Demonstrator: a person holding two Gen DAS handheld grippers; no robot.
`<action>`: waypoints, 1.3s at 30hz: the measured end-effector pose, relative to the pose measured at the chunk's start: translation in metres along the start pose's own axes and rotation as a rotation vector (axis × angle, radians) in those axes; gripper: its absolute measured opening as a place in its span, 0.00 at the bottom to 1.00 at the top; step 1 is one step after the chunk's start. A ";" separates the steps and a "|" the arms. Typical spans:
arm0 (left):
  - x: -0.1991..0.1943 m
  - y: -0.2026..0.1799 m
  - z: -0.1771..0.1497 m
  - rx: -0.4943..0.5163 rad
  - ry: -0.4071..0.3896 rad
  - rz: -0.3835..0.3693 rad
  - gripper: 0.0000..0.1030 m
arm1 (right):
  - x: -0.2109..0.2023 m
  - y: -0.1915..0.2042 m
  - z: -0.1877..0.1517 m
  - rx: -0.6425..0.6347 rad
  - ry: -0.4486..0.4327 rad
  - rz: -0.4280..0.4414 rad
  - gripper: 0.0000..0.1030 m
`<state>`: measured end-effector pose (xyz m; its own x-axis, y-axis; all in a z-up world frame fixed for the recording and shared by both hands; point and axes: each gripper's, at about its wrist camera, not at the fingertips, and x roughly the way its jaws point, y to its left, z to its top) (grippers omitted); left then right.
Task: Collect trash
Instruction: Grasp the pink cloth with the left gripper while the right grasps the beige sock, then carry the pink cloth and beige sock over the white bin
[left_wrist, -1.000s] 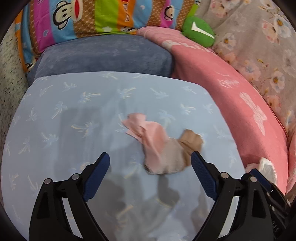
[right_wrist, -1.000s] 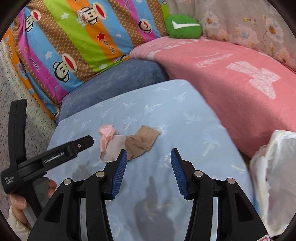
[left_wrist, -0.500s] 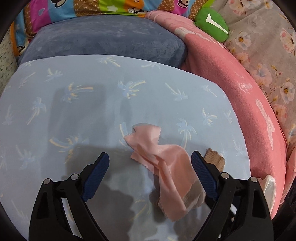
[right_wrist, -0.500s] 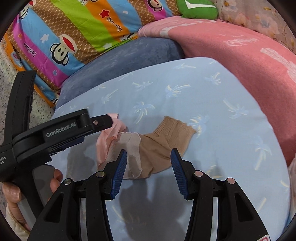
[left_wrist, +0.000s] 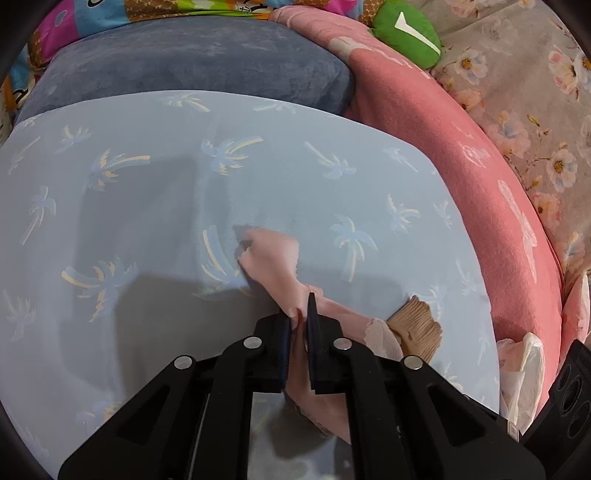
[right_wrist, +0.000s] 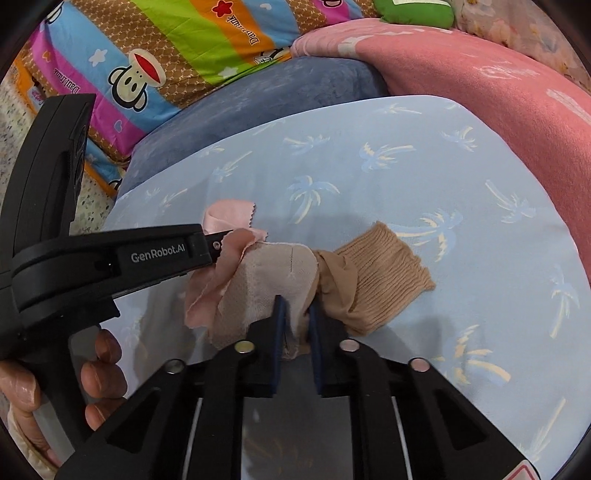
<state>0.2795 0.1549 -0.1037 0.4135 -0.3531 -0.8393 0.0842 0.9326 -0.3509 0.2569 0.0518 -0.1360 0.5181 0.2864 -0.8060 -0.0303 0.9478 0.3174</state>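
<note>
- left gripper (left_wrist: 298, 314) is pinched tight on the pink rag (left_wrist: 273, 258), fabric bunched between its jaws
- right gripper (right_wrist: 295, 314) is clamped on the beige cloth (right_wrist: 273, 280), right beside the tan sock (right_wrist: 388, 273)
- all three scraps are tangled together, lying on the blue palm-print cushion (right_wrist: 406, 177)
- white bag (left_wrist: 521, 369) sits at the cushion's right edge, next to the pink blanket (left_wrist: 424, 122)

"GenRobot.AI" on left hand-held gripper (right_wrist: 221, 245)
</note>
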 end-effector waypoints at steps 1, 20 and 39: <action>-0.004 -0.002 -0.001 0.003 -0.005 -0.001 0.06 | -0.004 0.001 0.000 -0.001 -0.006 -0.003 0.06; -0.101 -0.091 -0.023 0.175 -0.178 -0.066 0.05 | -0.159 -0.016 -0.008 0.035 -0.261 -0.065 0.05; -0.148 -0.207 -0.082 0.392 -0.249 -0.169 0.05 | -0.308 -0.084 -0.054 0.129 -0.481 -0.161 0.05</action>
<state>0.1267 0.0085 0.0590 0.5646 -0.5176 -0.6429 0.4837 0.8386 -0.2505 0.0537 -0.1089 0.0588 0.8422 0.0132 -0.5389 0.1721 0.9408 0.2920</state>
